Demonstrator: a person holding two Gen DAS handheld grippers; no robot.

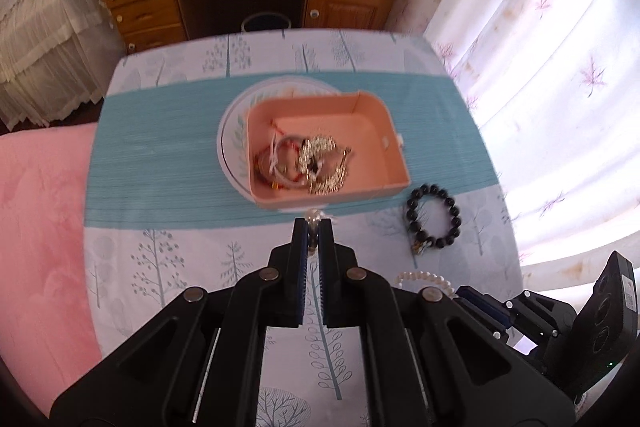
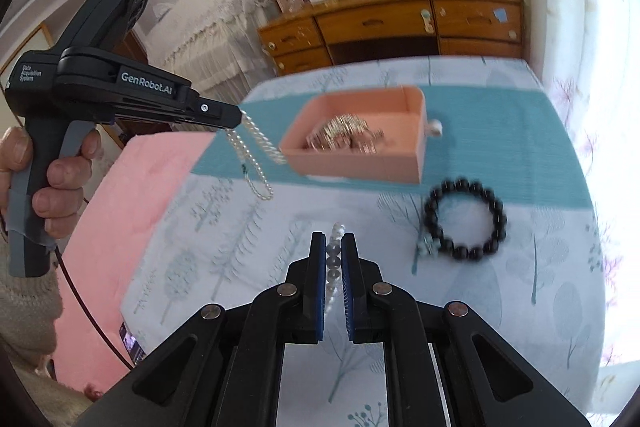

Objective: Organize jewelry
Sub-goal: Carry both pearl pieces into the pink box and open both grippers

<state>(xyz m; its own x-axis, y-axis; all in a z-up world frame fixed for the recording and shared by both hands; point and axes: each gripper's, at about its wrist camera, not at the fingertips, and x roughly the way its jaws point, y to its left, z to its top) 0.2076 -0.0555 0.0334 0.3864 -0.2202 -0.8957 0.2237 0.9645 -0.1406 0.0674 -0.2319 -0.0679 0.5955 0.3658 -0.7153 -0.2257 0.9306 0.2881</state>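
Both tools pinch pearl strands — the left tool (image 1: 313, 227) lifts a white pearl necklace (image 2: 252, 155) near the pink cardboard box (image 1: 376, 131) of tangled jewelry; the right tool (image 2: 335, 241) grips clear beads (image 2: 333, 259) beside a black beaded bracelet (image 2: 466, 219) on the tree-print surface (image 1: 180, 251).

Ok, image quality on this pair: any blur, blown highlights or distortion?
Left wrist view: curtains blown out white by backlight, pink box and its jewelry softly smeared, strong fisheye bending at the table edges. Right wrist view: black bead bracelet and box visibly motion-blurred, the window side overexposed, the right gripper itself sharp.
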